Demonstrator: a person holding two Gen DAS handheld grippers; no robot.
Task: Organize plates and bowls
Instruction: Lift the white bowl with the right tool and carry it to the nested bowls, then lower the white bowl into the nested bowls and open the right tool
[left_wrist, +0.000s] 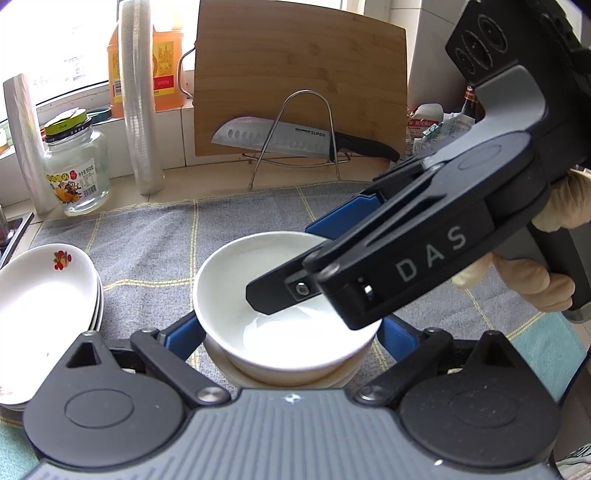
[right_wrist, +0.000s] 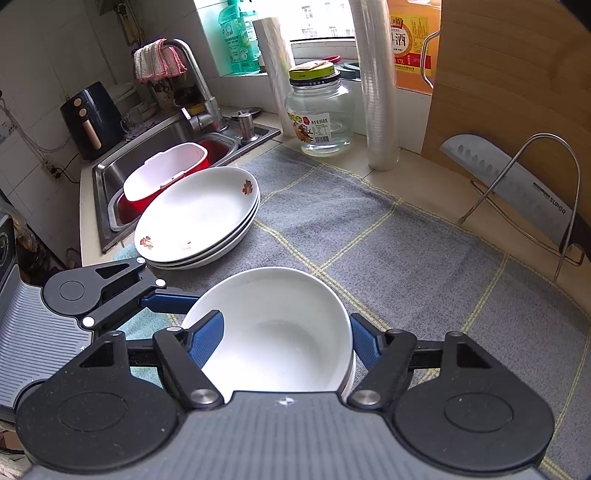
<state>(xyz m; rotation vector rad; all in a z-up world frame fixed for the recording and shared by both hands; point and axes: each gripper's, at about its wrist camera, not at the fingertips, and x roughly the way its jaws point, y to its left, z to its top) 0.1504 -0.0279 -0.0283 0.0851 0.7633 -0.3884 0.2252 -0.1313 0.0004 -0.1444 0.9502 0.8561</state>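
Worktop (right_wrist: 461, 295): you work on a grey checked cloth (right_wrist: 388, 251) spread beside the sink (right_wrist: 110, 184).
Plates (right_wrist: 199, 218): about 3 flowered plates sit stacked at the sink end of the cloth; this part looks done.
Bowls (right_wrist: 273, 332): the white bowl in front of you rests nested on at least 1 more, mid-cloth, apart from the plates.
Left tongs (left_wrist: 288, 332): you hold them wide, 1 blue pad on each side of the stack's base; whether they press on it, you cannot tell.
Right tongs (right_wrist: 288, 339): part open, 1 finger inside the top bowl and 1 outside its rim, no squeeze visible.
Left to do: nothing loose shows on the cloth, so the stacking seems nearly finished; pull both tongs clear.
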